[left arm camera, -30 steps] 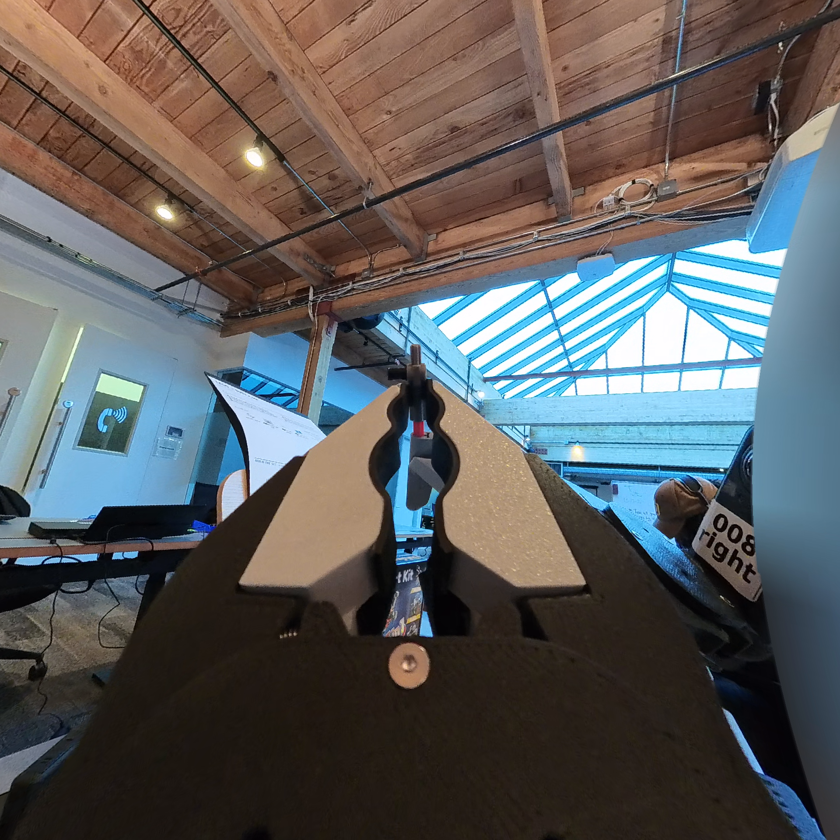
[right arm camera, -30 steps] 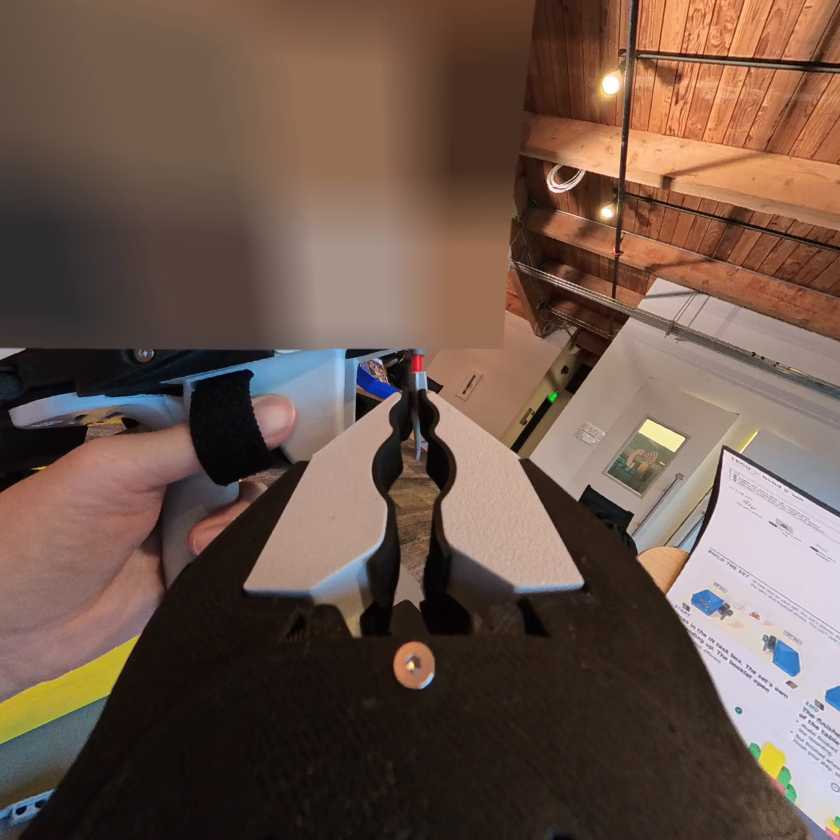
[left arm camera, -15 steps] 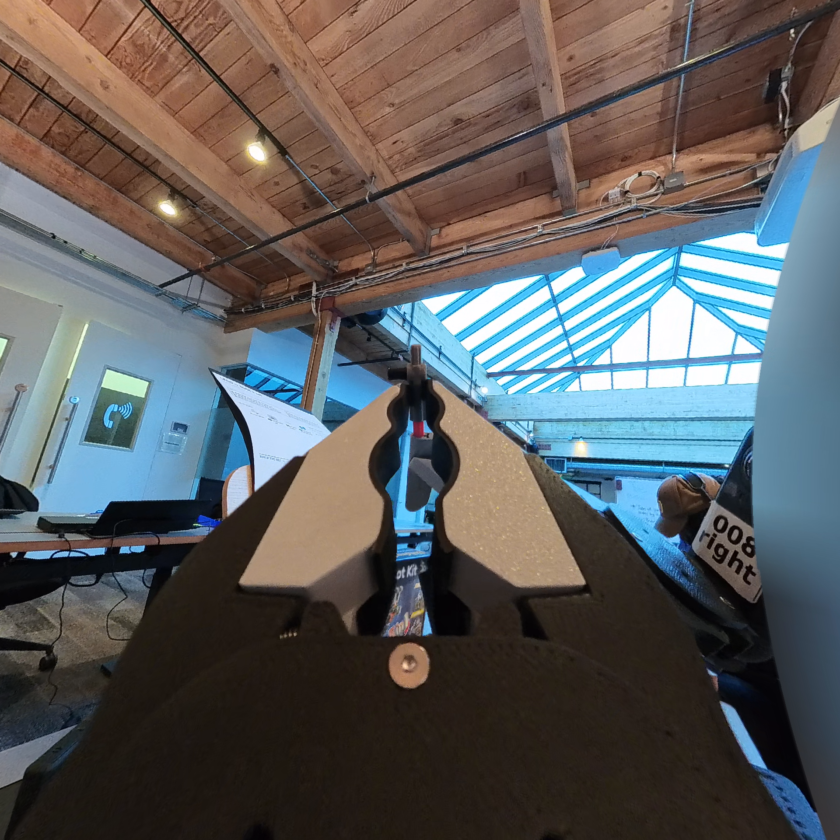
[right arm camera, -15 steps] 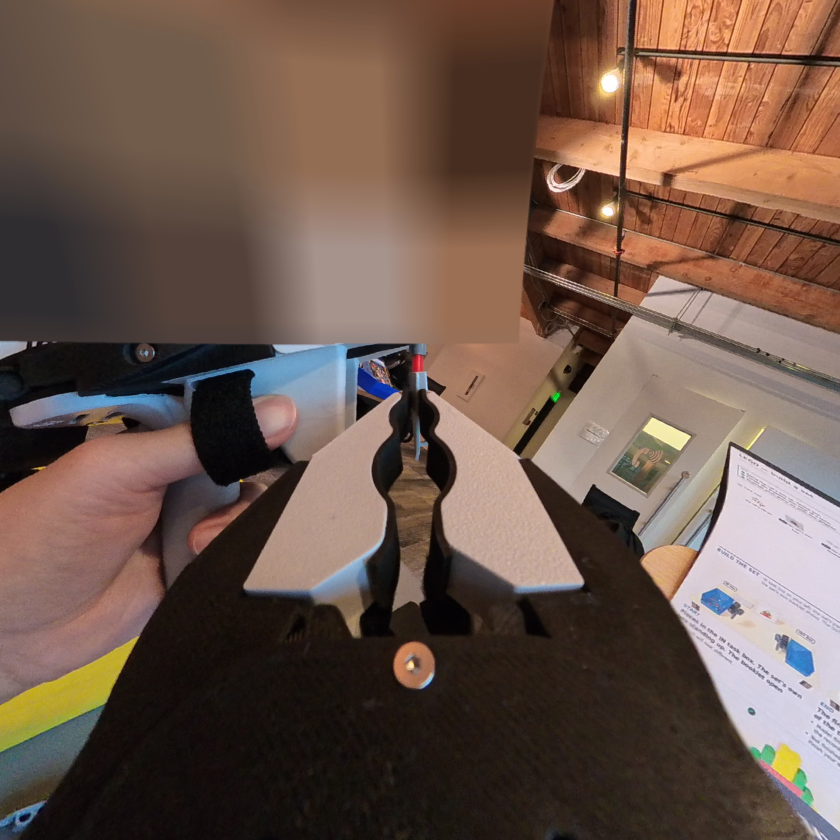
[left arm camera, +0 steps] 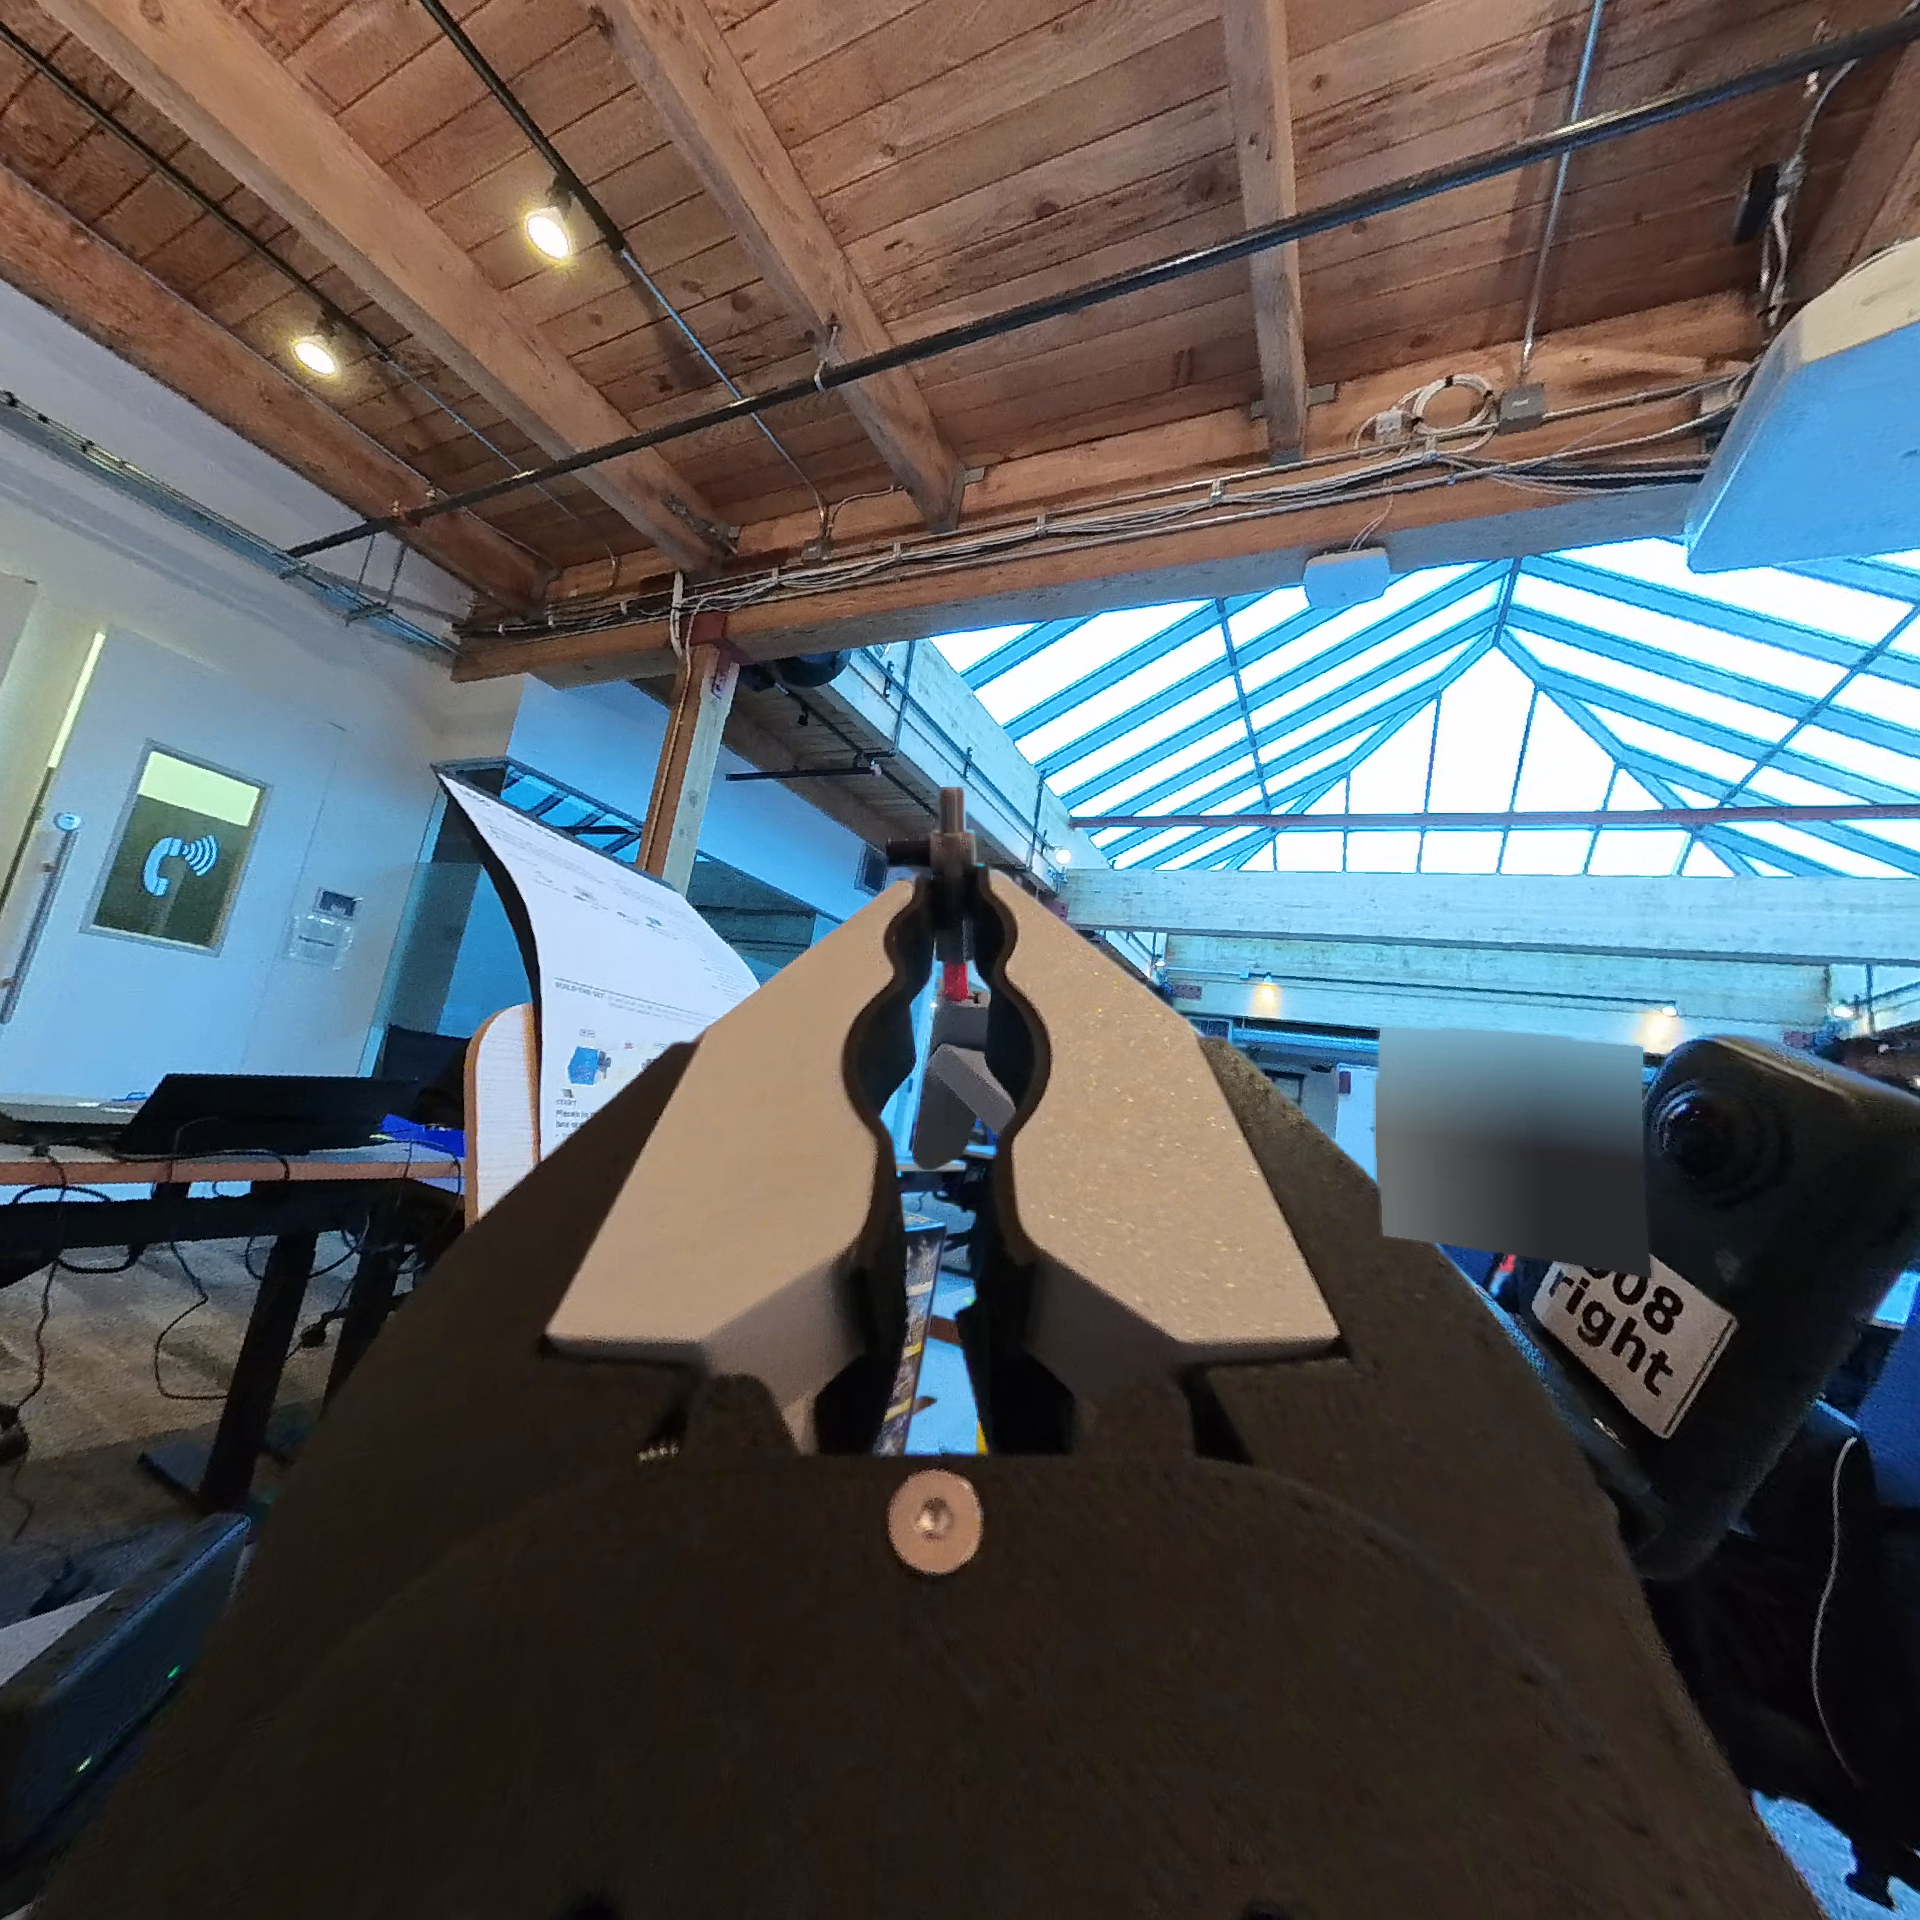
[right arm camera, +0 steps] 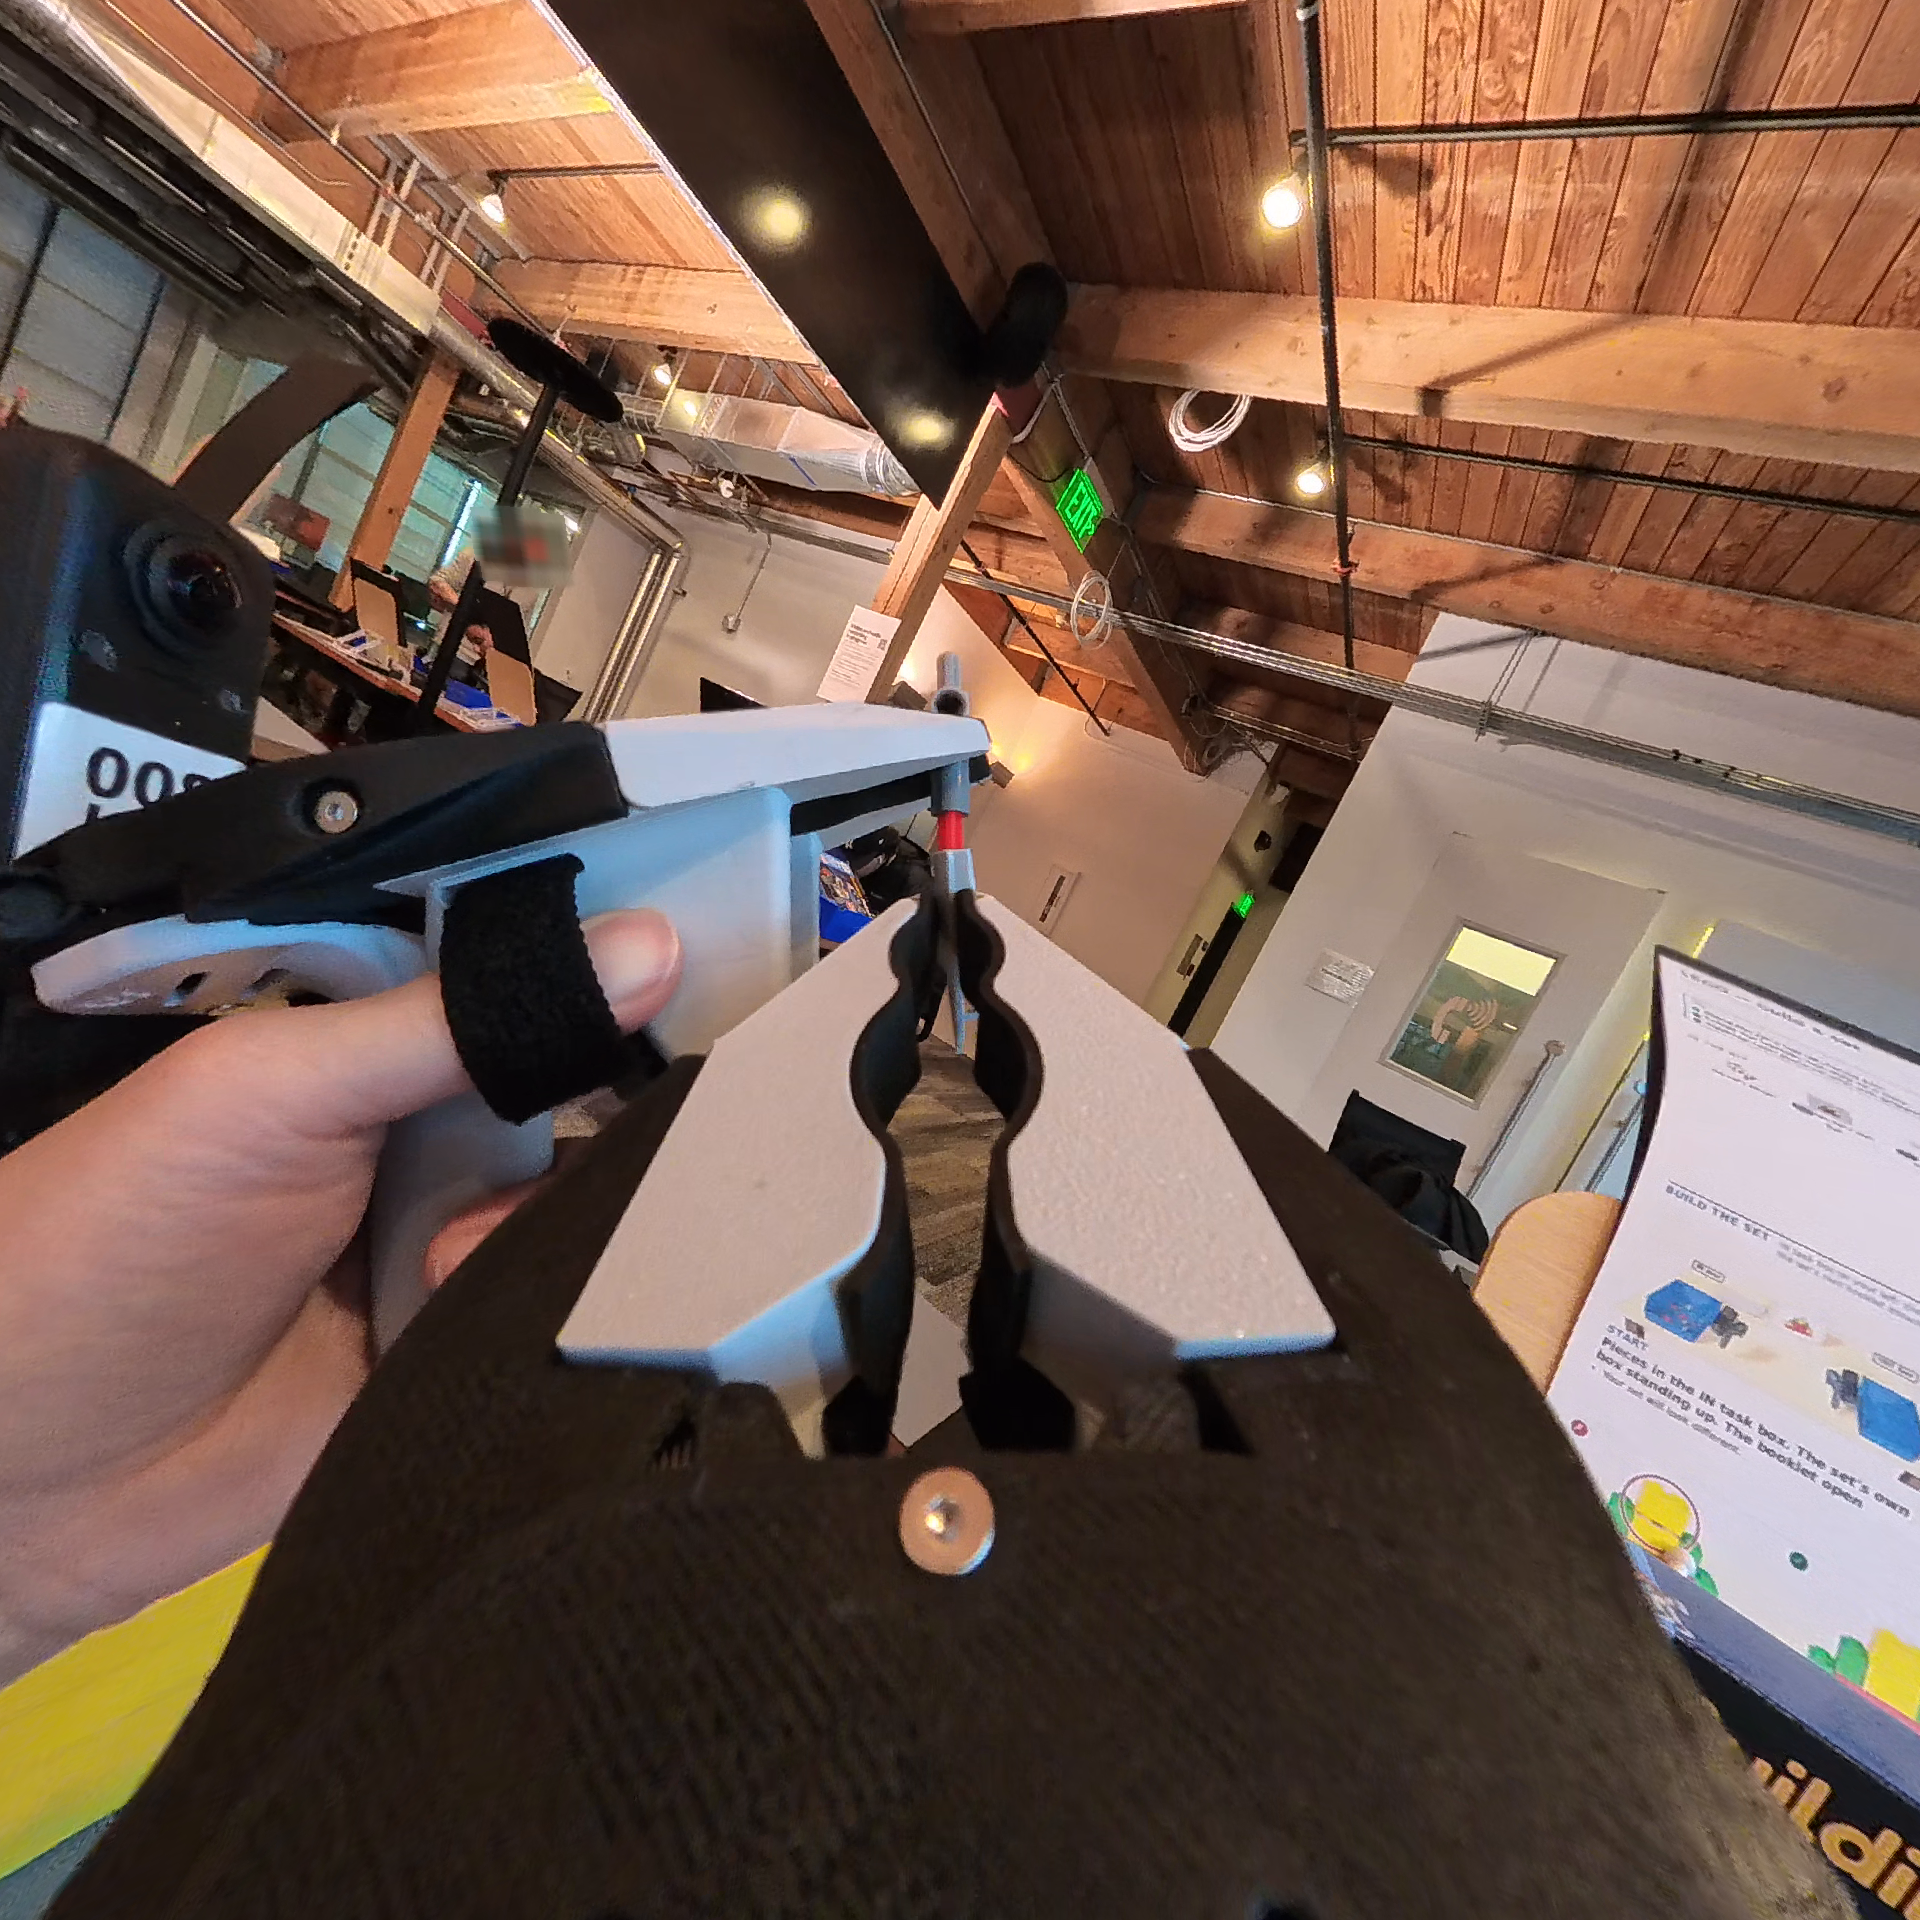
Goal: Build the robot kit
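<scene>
Two grippers up: left gripper (left arm camera: 951, 894), right gripper (right arm camera: 951, 914). One small grey-and-red toy rod piece (right arm camera: 948, 831), pinched at both ends between both sets of jaws. One hand (right arm camera: 208, 1195) showing. One printed instruction sheet (right arm camera: 1787, 1247). Two ceiling spotlights in left wrist view. One laptop (left arm camera: 260, 1112) on far surface.

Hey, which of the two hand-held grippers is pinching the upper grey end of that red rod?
The left hand-held gripper pinches the upper grey end of the thin red rod; the right hand-held gripper clamps its lower end.
</scene>
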`<action>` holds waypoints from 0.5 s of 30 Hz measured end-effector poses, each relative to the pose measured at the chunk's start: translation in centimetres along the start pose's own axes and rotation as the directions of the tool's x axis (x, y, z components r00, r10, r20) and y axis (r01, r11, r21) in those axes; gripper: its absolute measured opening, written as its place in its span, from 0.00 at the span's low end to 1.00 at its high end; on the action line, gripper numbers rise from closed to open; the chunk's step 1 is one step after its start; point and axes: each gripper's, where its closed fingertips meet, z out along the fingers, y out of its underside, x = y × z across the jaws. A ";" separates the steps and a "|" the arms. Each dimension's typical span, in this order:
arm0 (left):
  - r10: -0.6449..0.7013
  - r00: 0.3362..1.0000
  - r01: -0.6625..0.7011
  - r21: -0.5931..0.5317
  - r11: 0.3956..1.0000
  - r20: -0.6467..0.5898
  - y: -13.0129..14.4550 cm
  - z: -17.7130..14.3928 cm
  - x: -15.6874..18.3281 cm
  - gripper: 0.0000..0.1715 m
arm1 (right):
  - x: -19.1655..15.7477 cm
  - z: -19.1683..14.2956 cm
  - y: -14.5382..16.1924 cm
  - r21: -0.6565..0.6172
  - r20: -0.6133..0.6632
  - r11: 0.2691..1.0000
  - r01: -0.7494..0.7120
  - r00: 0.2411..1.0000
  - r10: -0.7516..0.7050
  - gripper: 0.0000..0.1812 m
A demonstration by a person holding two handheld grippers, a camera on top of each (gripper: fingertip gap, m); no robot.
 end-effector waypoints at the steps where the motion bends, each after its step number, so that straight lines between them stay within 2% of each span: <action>1: 0.007 1.000 -0.007 0.002 1.000 0.001 -0.1 0.0 0.1 0.03 | 0.0 0.0 -0.1 -0.002 -0.002 1.000 -0.005 1.000 0.005 0.00; 6: 0.147 0.988 -0.148 0.002 0.989 0.049 -0.1 -0.1 0.4 0.03 | -0.1 -0.1 -0.1 -0.010 0.001 0.992 -0.127 0.992 0.127 0.00; 12: 0.108 0.992 -0.109 0.015 0.994 0.062 0.4 -0.1 0.0 0.03 | 0.0 0.0 0.4 -0.015 -0.026 0.990 -0.139 0.990 0.139 0.00; 15: 0.082 0.995 -0.081 -0.010 0.997 0.051 0.4 0.0 -0.1 0.03 | 0.0 0.0 0.4 -0.003 -0.014 0.996 -0.086 0.996 0.086 0.00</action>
